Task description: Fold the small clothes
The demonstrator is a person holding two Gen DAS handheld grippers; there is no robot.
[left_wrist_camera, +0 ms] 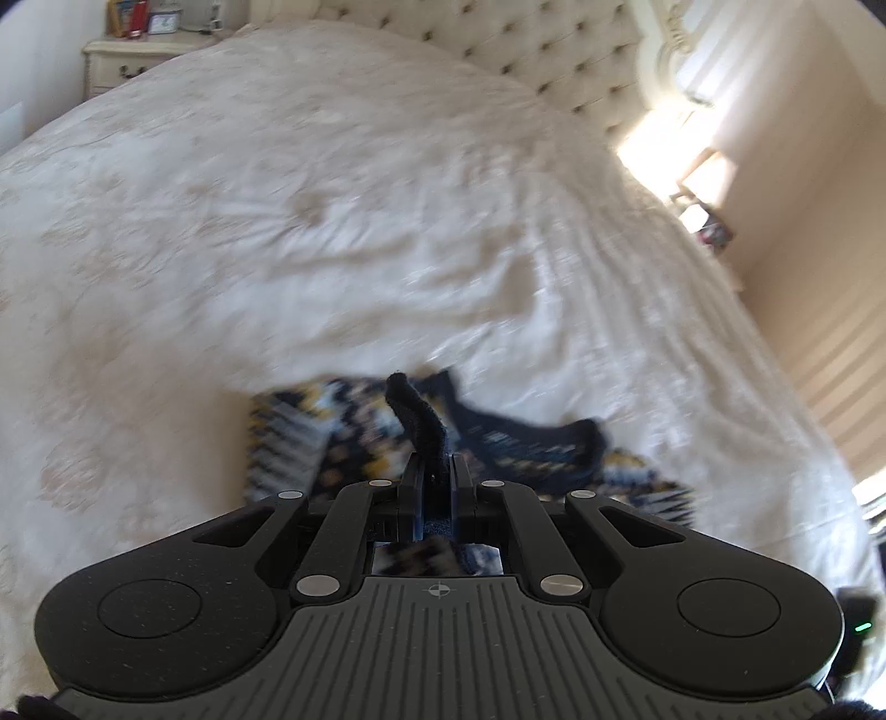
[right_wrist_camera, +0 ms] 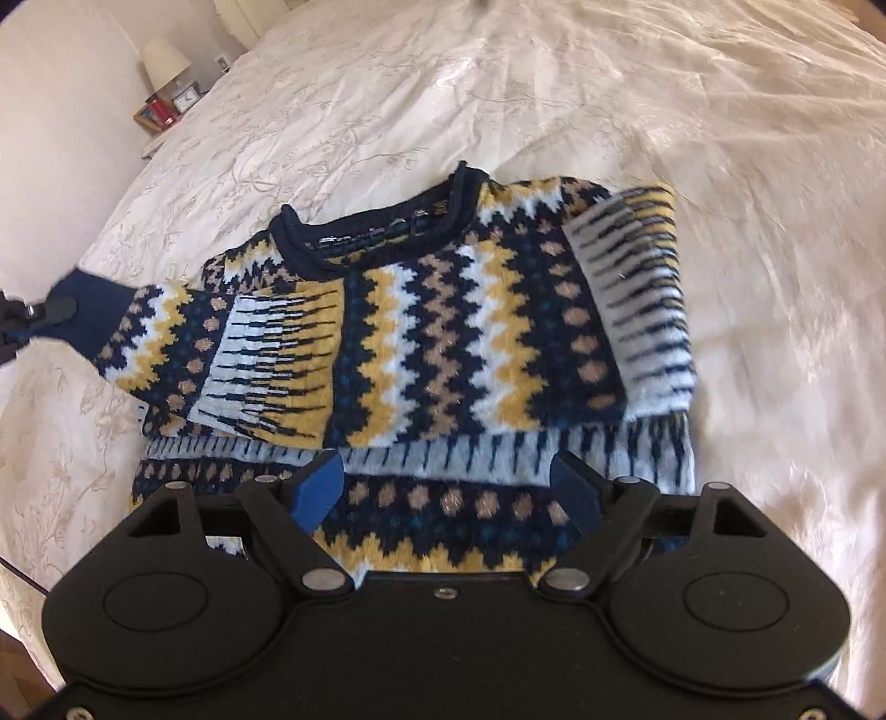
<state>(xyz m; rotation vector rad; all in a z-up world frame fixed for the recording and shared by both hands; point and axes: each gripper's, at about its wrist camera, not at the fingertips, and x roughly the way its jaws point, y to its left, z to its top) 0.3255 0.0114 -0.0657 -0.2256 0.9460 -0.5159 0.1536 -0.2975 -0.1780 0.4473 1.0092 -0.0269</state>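
A small knitted sweater (right_wrist_camera: 443, 310) with navy, yellow, white and tan zigzags lies face up on the cream bedspread (right_wrist_camera: 554, 94), its neck pointing away and its right sleeve folded over the chest. My left gripper (left_wrist_camera: 437, 465) is shut on the navy cuff (left_wrist_camera: 421, 421) of the other sleeve, which sticks up between the jaws. In the right wrist view that gripper (right_wrist_camera: 33, 310) pulls the cuff (right_wrist_camera: 88, 310) out to the left edge. My right gripper (right_wrist_camera: 448, 471) hovers open over the sweater's lower hem, blue pads apart, nothing between them.
The bed fills both views, with a tufted headboard (left_wrist_camera: 554, 50) at the far end. A nightstand (left_wrist_camera: 127, 61) with a clock and books stands beside it, and a lamp (right_wrist_camera: 163, 61) shows in the right wrist view. Striped wallpaper (left_wrist_camera: 819, 332) lines the right side.
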